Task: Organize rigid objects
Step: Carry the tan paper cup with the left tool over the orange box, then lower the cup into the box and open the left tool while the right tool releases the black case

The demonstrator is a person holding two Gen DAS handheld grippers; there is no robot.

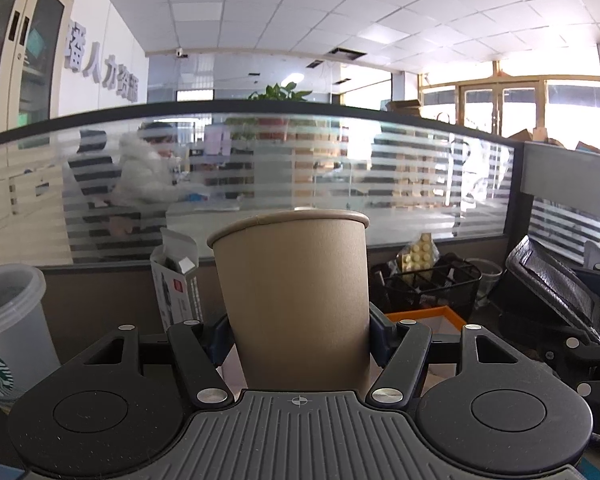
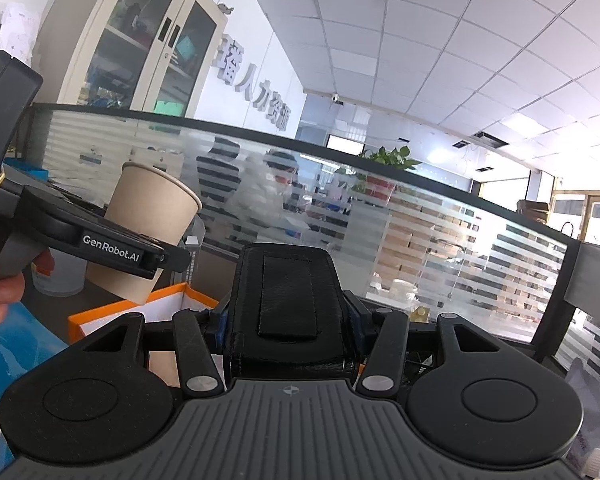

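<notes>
My left gripper [image 1: 298,336] is shut on a brown paper cup [image 1: 296,296], held upright between its blue pads and filling the middle of the left wrist view. The right wrist view catches that same paper cup [image 2: 148,236] at the left, gripped by the left gripper [image 2: 156,262] in a person's hand [image 2: 0,280]. My right gripper [image 2: 288,332] is shut on a black leather case [image 2: 288,300] with a strap down its front. The black leather case [image 1: 548,280] also appears at the right edge of the left wrist view.
An orange-rimmed white box [image 2: 140,312] lies below both grippers. A clear Starbucks cup [image 1: 8,320] stands at the left, a small printed carton [image 1: 178,280] behind it. A black mesh organiser [image 1: 432,284] with yellow blocks sits right of centre. A striped glass partition [image 1: 300,168] closes the desk's back.
</notes>
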